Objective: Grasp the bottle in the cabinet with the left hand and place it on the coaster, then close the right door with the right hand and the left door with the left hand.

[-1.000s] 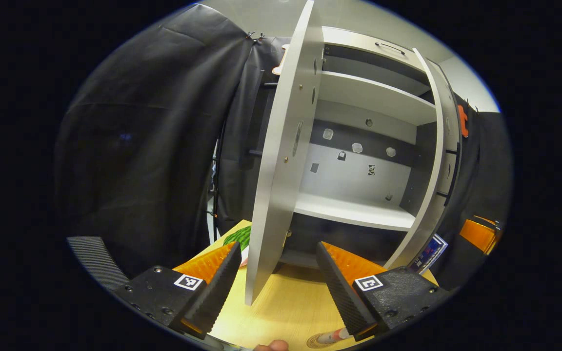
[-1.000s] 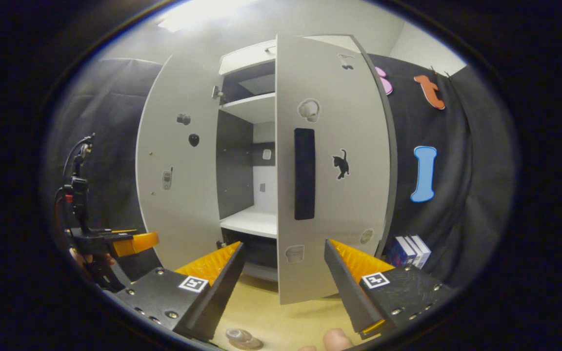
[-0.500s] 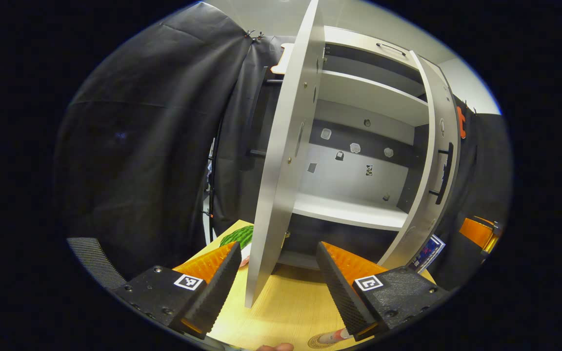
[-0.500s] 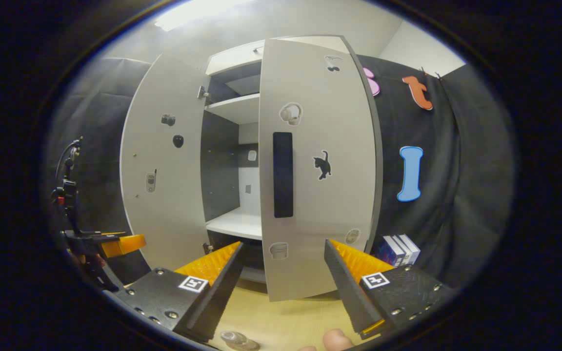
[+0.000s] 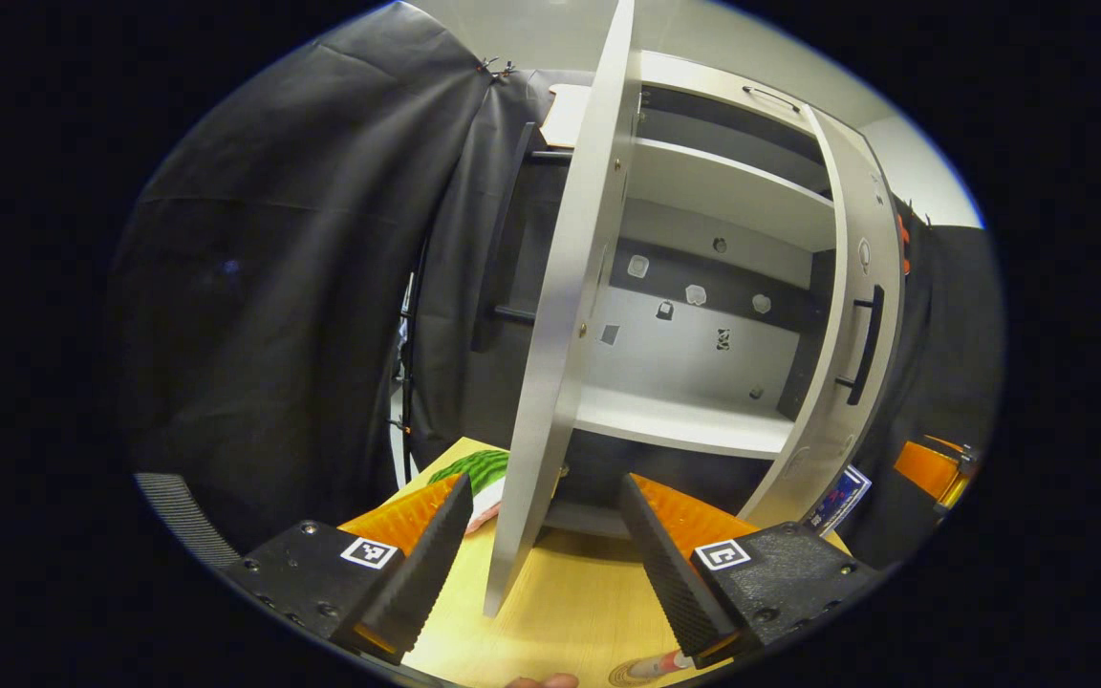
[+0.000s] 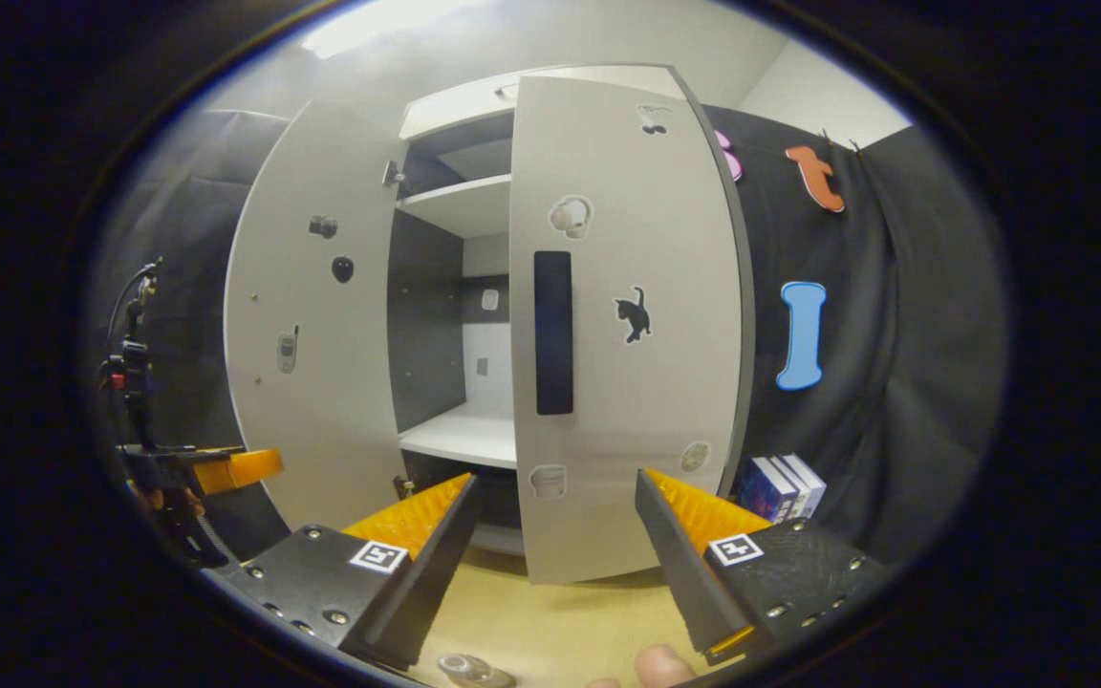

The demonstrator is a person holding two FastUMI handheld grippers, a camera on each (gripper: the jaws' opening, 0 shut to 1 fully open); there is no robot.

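We're looking at the cabinet [image 6: 474, 115] first, since it's the biggest thing here. Its shelves look bare in both views, and the bottle [image 5: 658, 665] lies low at the edge of the left gripper view, on the coaster [image 5: 629, 677] on the wooden table [image 5: 560, 602], so we reckon that part is done.

The right door [image 6: 627, 325] is partway swung in, with its dark handle [image 6: 553, 333] facing us. The left door [image 5: 565, 315] hangs wide open, edge-on between our left fingers.

The right gripper [image 6: 555, 564] has its fingers spread apart with nothing between them, sitting low in front of the right door's bottom edge. The left gripper [image 5: 546, 564] is spread too and holds nothing.

To finish this step well, we'd push flat on the door face near the handle side, slow and steady, so it seats without bouncing back out. Keep the left gripper waiting outside the left door until that's shut.

Compared with a second ago, the right door has swung further closed: the gap showing the shelf is narrower, and in the left gripper view its handle now shows.
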